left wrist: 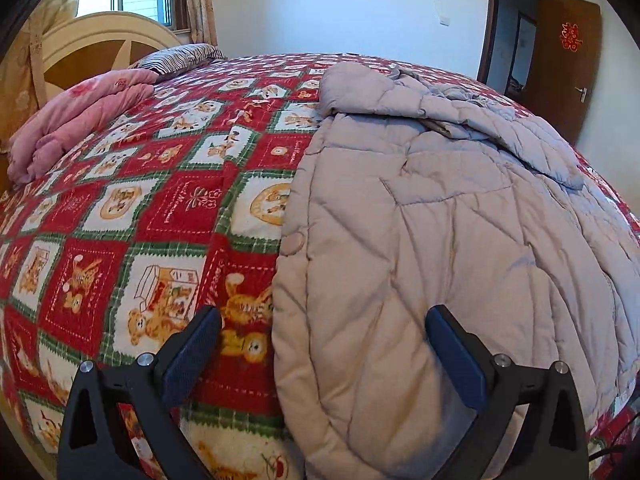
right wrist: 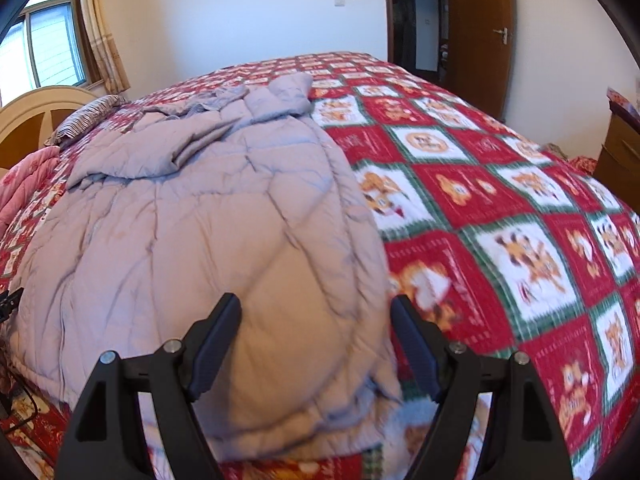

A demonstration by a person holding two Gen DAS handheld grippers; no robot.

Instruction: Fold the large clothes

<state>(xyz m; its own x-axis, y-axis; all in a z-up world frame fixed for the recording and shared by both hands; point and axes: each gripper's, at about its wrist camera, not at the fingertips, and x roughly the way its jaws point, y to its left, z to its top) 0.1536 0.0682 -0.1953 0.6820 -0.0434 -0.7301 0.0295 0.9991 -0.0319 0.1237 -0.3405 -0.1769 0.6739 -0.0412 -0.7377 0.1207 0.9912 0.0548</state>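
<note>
A grey quilted coat [left wrist: 440,208] is observed spread flat on the bed [left wrist: 168,184], which is covered by a red, white and green bear-print blanket. In the left wrist view the coat occupies the right half of the bed; its near hem hangs at the near edge, and a round snap button [left wrist: 293,242] is seen on its left border. At the far end the upper part of the coat is bunched and creased, with one sleeve [left wrist: 532,144] laid across toward the right.

The left claw [left wrist: 322,330] is held wide, nothing gripped; its left finger is over the blanket and its right finger is over the coat's near portion. Whether the fingers touch the fabric cannot be told.

The right claw [right wrist: 316,318] is likewise held wide and empty. It straddles the coat's near right edge [right wrist: 376,240], the left finger over the coat and the right finger over the blanket; this view is blurred.

A pink quilt [left wrist: 76,120] and a striped pillow [left wrist: 180,58] are noted at the far left by the headboard [left wrist: 100,40]. A window [right wrist: 48,44] and a brown door [right wrist: 480,32] are recorded beyond the bed.
</note>
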